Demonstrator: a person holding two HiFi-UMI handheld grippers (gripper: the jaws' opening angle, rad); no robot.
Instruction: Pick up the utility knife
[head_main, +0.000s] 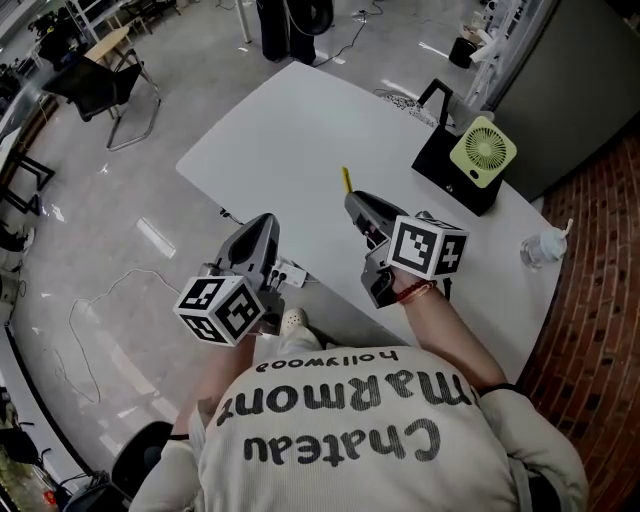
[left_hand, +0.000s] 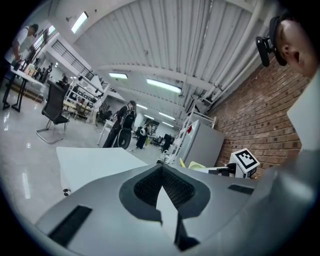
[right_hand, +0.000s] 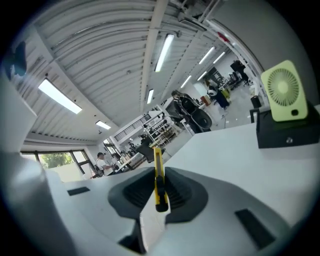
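The yellow utility knife (head_main: 346, 180) is clamped between the jaws of my right gripper (head_main: 355, 200), with its tip sticking out past them, lifted above the white table (head_main: 290, 120). In the right gripper view the knife (right_hand: 158, 172) stands on edge between the dark pads (right_hand: 177, 192), its black end towards the camera. My left gripper (head_main: 265, 224) hangs off the table's near edge, jaws together with nothing in them. In the left gripper view the left gripper (left_hand: 162, 168) points over the table, and the right gripper's marker cube (left_hand: 246, 160) shows at the right.
A green fan (head_main: 483, 150) stands on a black box (head_main: 447, 172) at the table's far right. A clear bottle (head_main: 541, 248) sits near the right edge, next to a brick wall (head_main: 600, 280). A chair (head_main: 112, 88) stands on the floor at far left.
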